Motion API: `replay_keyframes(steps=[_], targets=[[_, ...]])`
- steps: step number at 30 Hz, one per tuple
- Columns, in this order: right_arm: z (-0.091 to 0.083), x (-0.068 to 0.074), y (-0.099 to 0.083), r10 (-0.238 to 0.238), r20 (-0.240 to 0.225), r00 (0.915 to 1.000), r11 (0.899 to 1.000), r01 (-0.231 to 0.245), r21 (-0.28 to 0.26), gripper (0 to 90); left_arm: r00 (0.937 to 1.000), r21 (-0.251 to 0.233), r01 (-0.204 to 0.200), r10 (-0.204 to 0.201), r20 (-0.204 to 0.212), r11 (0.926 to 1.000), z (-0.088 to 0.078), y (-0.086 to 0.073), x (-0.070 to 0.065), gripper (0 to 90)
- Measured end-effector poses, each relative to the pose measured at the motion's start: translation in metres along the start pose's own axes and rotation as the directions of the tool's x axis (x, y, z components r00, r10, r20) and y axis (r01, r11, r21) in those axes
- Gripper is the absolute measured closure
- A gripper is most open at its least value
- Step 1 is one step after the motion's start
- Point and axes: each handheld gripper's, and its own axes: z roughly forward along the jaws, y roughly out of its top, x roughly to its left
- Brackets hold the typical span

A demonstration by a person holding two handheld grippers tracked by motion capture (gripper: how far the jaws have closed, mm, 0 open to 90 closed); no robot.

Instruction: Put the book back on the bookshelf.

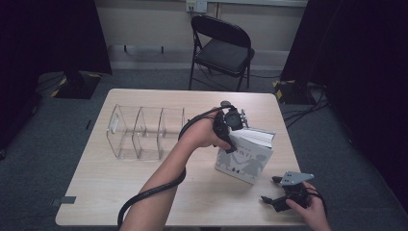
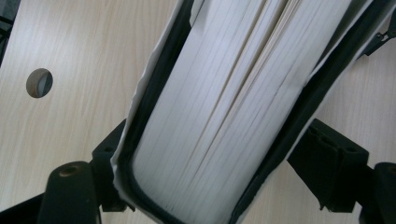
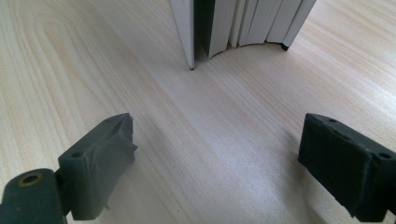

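L gripper (image 1: 230, 137) clamps thick white hardcover book (image 1: 245, 156) upright nr tabletop's right edge; R gripper (image 1: 274, 191) wide, holding nothing, near-right corner.

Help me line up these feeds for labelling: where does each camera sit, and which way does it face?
High view: above the person's side, looking forward and down on the table; forearms, left gripper and right gripper show.
Left gripper view: rides that gripper, looking along its jaws, which clasp the book.
Right gripper view: low over the table, jaws apart, facing the book's lower edge.
All share the book.
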Motion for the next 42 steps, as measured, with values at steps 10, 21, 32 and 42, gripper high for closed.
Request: replay_keyframes(steps=[10,21,32,42], targets=[[0.001,0.0,0.0,0.001,0.002,1.0,1.0,-0.001,-0.007,9.3,0.9981,-0.001,-0.023,0.023,0.056,0.9997,-0.01,-0.003,-0.007,36.8],[0.002,0.0,0.001,0.002,-0.001,1.0,1.0,-0.002,-0.006,9.3,0.9961,0.008,0.009,-0.01,0.087,0.9999,-0.016,-0.002,-0.016,46.2],[0.002,0.0,0.001,-0.001,-0.002,1.0,1.0,0.001,-0.007,9.3,0.9987,0.068,-0.029,0.026,0.044,0.9973,-0.01,0.005,-0.013,41.5],[0.002,0.0,0.001,-0.003,-0.002,1.0,1.0,0.003,-0.007,9.4,0.9984,0.067,-0.033,0.03,0.049,0.9972,-0.007,0.006,-0.012,40.8]])
